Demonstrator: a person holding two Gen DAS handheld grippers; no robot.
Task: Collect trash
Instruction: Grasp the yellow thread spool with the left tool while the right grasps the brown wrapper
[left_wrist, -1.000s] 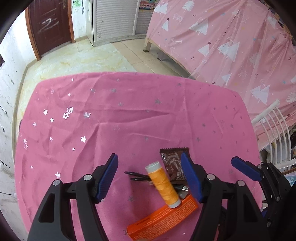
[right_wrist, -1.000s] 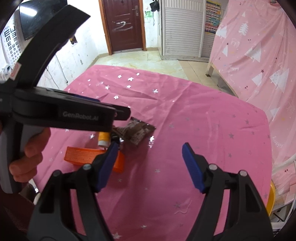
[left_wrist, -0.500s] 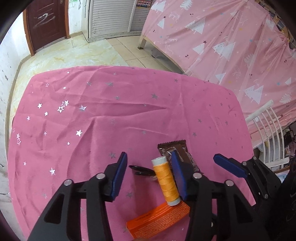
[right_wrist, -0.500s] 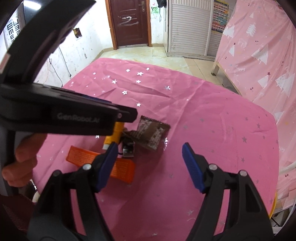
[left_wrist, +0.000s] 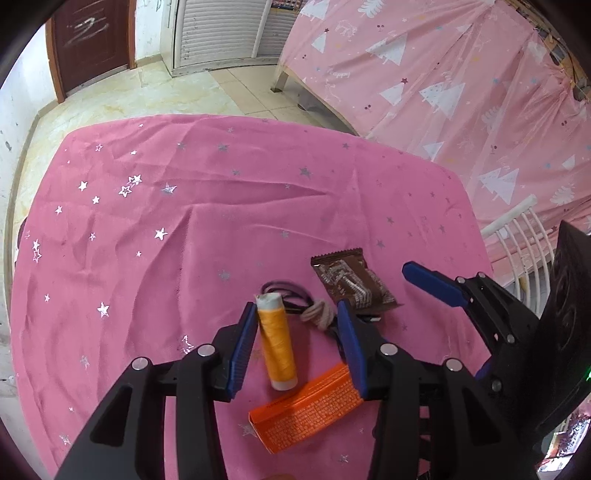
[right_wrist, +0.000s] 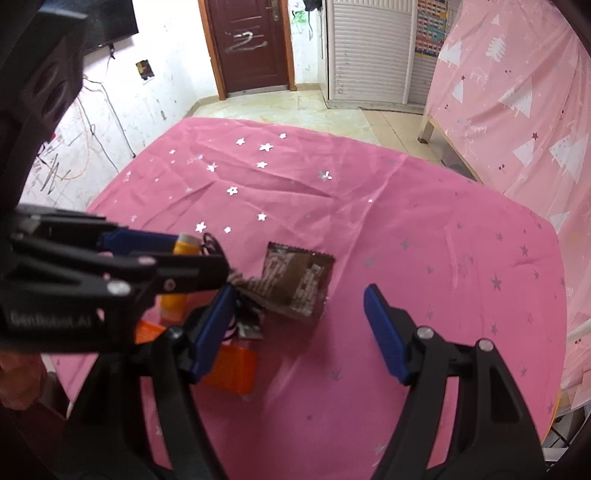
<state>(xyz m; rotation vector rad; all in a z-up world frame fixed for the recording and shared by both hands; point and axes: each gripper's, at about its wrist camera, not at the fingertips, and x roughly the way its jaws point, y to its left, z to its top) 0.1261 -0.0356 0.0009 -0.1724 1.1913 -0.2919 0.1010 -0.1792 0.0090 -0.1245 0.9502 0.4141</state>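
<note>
Pink starred tablecloth (left_wrist: 221, 221) covers table. Orange thread spool (left_wrist: 276, 343) lies near front edge, between left gripper (left_wrist: 295, 325) pads, jaws just narrowing, right pad not yet touching. Brown wrapper (right_wrist: 295, 280) beside it. Right gripper (right_wrist: 295, 317) spread, empty.

In the right wrist view, the left gripper (right_wrist: 207, 254) hides most of the spool (right_wrist: 177, 295) and box (right_wrist: 232, 369). Print on the wrapper (right_wrist: 295, 280) is blurred, unreadable.

Pink-clothed table (left_wrist: 221, 206) — spool (left_wrist: 277, 347), wrapper (left_wrist: 351, 280), box (left_wrist: 306, 410)
</note>
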